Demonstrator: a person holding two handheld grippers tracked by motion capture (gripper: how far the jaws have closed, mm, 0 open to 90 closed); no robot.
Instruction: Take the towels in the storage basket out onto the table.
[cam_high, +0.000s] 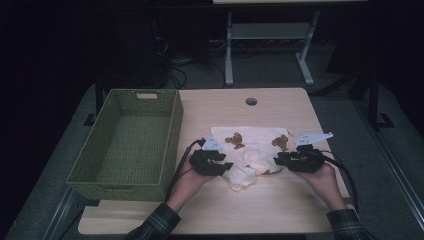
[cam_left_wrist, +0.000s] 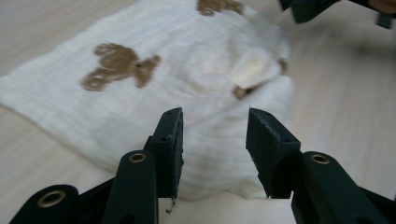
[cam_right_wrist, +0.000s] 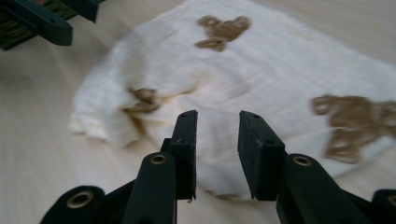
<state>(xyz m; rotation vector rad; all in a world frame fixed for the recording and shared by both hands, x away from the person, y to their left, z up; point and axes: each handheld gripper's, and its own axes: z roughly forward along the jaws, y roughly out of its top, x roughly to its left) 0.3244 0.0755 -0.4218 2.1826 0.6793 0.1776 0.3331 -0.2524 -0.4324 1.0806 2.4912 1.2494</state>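
While cloth (cam_high: 252, 150) lies on table (cam_high: 280, 200), green basket (cam_high: 131, 145) empty.

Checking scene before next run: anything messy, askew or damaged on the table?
Only the white cloth: it lies bunched and partly folded over itself near the table's middle, not flat. The brown marks on it look like a printed pattern, not spills. The green basket sits squarely at left.

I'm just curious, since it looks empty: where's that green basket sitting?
In the high view, the green basket sits on the left part of the wooden table, left of the white cloth and beside the left gripper.
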